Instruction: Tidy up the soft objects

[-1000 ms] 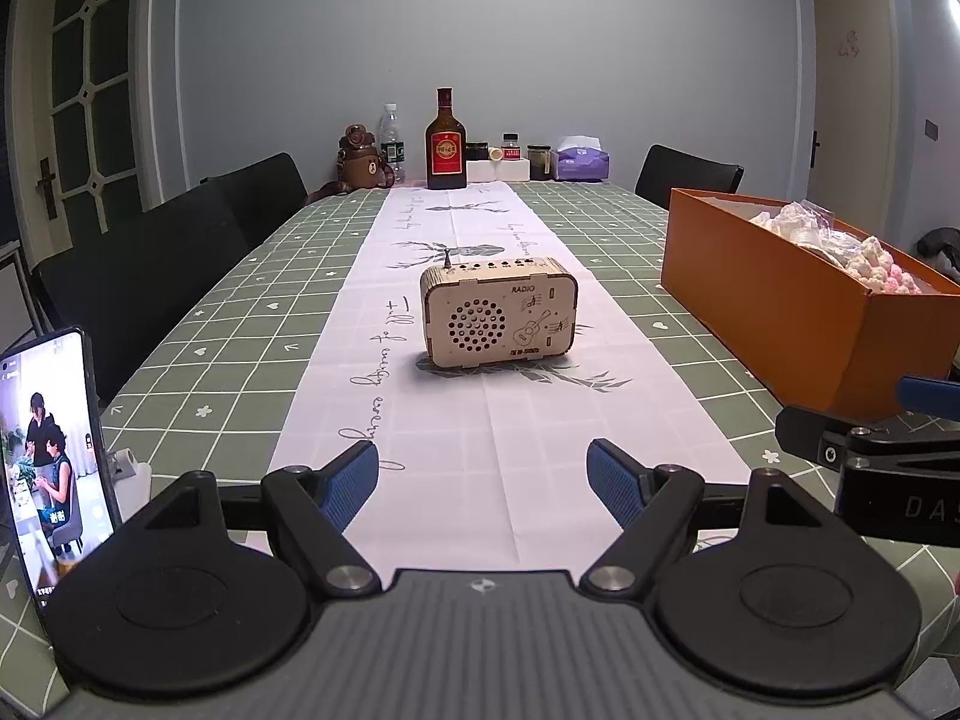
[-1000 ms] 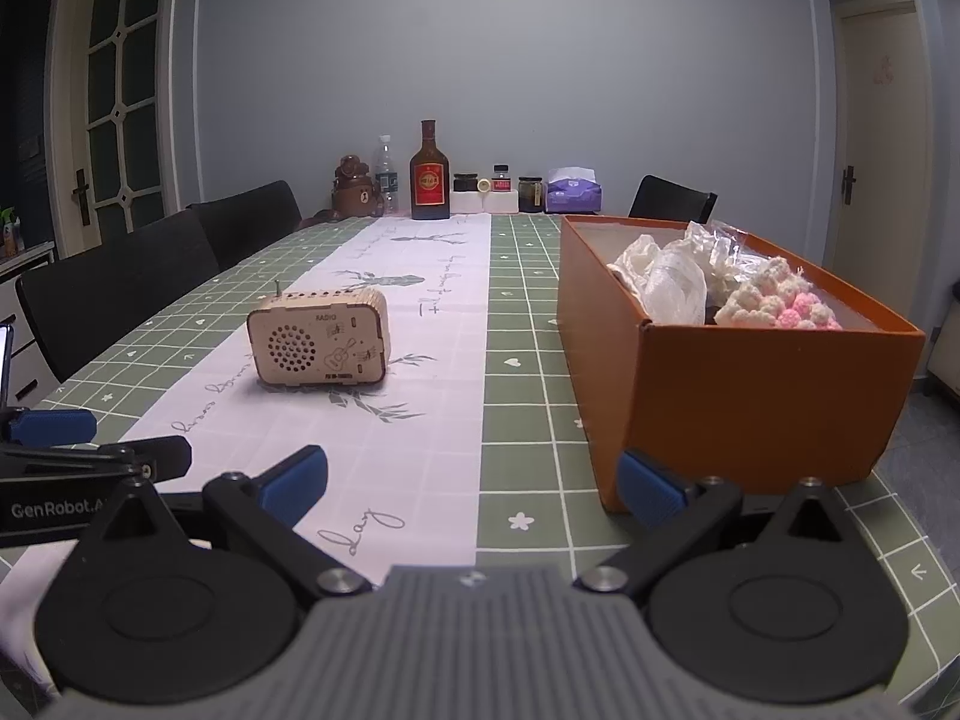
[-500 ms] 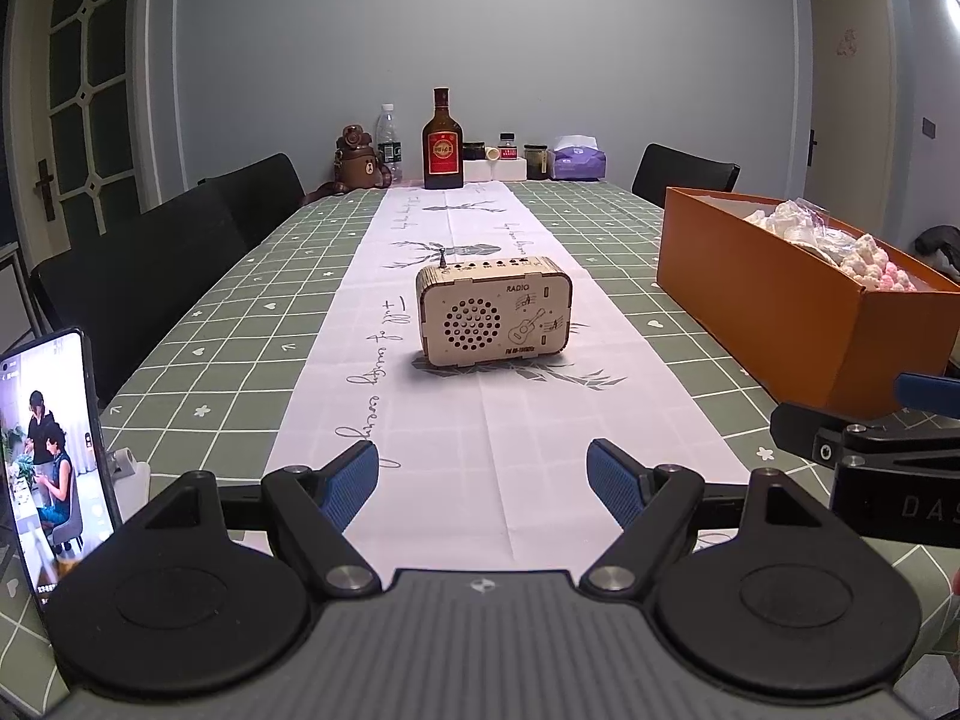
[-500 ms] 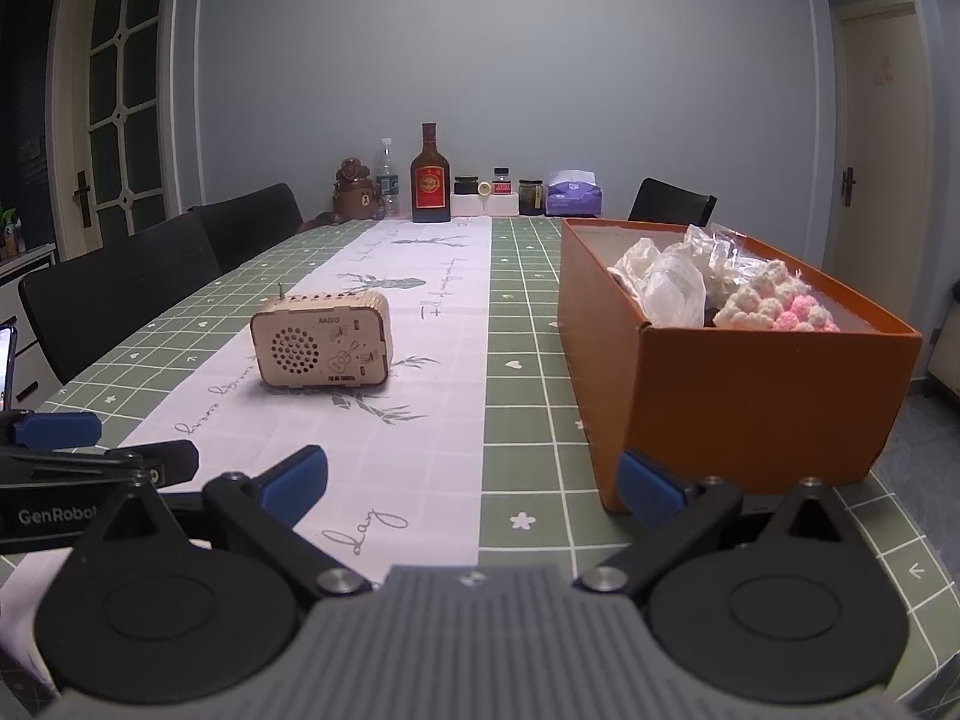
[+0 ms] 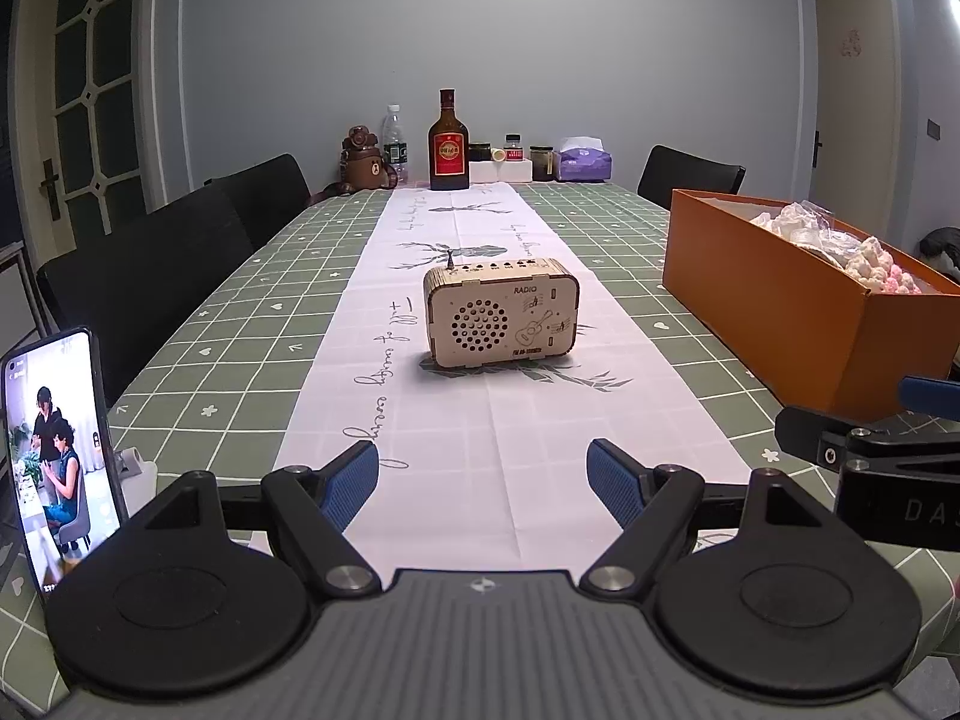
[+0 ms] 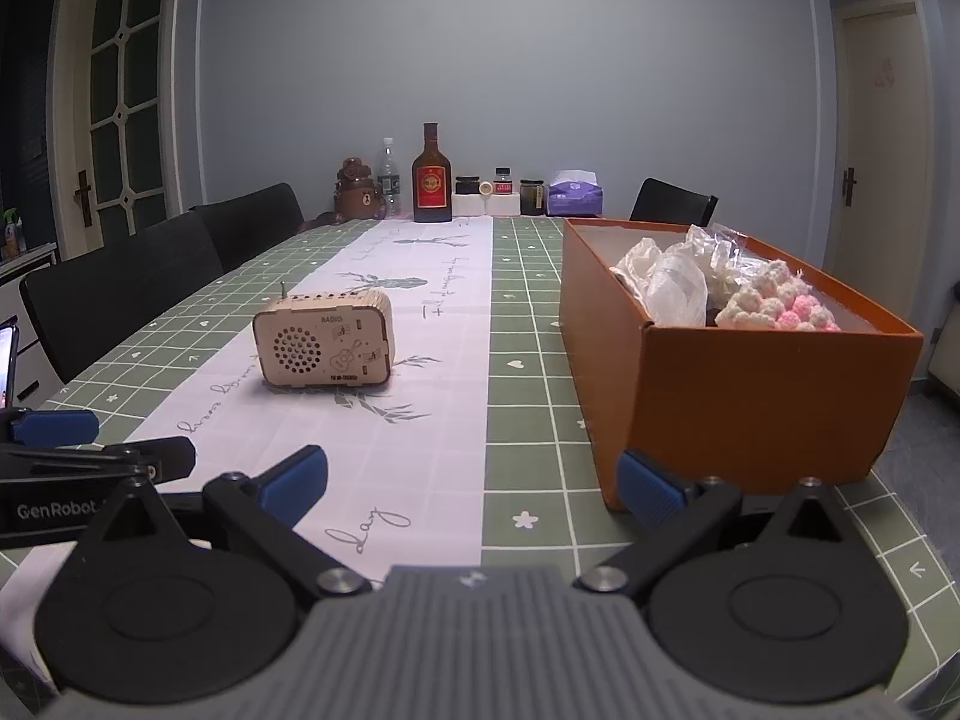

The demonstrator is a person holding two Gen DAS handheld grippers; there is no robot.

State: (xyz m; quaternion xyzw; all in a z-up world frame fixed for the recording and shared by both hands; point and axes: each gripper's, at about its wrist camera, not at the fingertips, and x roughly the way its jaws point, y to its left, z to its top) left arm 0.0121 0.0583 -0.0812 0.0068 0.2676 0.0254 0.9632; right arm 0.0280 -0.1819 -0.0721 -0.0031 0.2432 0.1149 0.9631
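Note:
An orange box [image 6: 750,384] stands on the right of the table and also shows in the left wrist view [image 5: 780,294]. It holds white plastic-wrapped soft items [image 6: 666,282] and a white and pink crochet piece [image 6: 780,306]. My left gripper [image 5: 483,483] is open and empty, low over the white runner at the near end. My right gripper [image 6: 474,483] is open and empty, just left of the box's near corner. Each gripper shows at the edge of the other's view.
A wooden radio [image 5: 501,315] stands on the white runner [image 5: 480,420] mid-table, also in the right wrist view [image 6: 324,345]. A lit phone [image 5: 54,456] stands at near left. Bottles, jars and a tissue pack [image 5: 585,159] line the far end. Black chairs [image 5: 144,282] flank the table.
Both views have shifted slightly; the radio now sits a little further right in each frame. Both grippers stay open and empty.

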